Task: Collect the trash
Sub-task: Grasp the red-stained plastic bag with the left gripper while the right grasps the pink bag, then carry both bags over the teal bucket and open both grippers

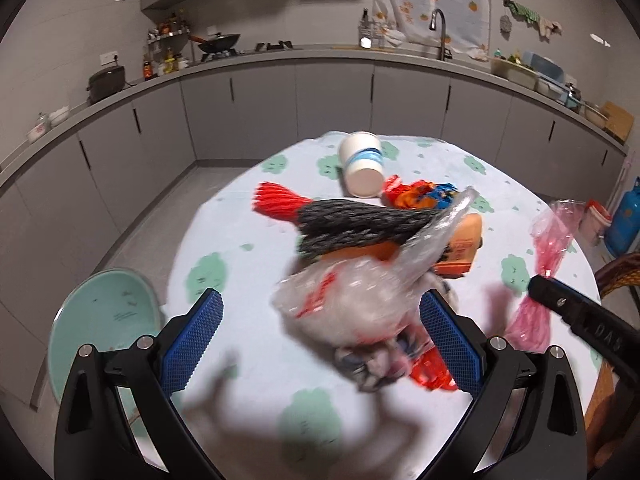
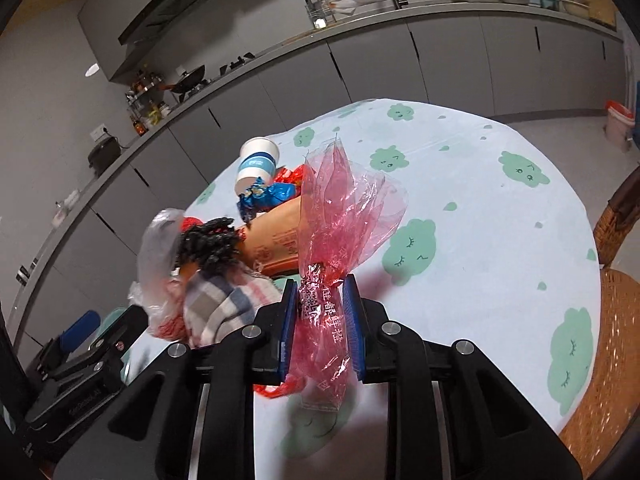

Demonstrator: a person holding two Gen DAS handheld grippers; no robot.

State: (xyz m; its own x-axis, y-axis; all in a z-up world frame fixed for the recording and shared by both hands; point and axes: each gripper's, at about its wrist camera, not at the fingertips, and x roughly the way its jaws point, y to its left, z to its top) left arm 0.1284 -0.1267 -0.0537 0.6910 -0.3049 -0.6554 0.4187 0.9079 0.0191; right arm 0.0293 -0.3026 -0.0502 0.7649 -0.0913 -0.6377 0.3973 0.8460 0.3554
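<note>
Pink cellophane, a crumpled bag [image 2: 344, 216], is pinched between the blue pads of the right claw [image 2: 320, 320], whose jaws stand nearly closed on its printed neck; the rest fans up beyond the fingertips. The left claw [image 1: 320, 332] stands wide open, its pads apart, with a blurred clear plastic bag [image 1: 360, 300] lying between them; whether either pad touches it I cannot tell. Beyond that claw, on the clouded tablecloth [image 1: 248, 360], lie a grey and red mesh net [image 1: 340, 220], an orange packet [image 1: 464, 248], blue and orange wrappers [image 1: 424, 196] and a tipped paper cup [image 1: 362, 164]. A mint bin [image 1: 104, 320] sits just left of the left claw, below the table edge.
</note>
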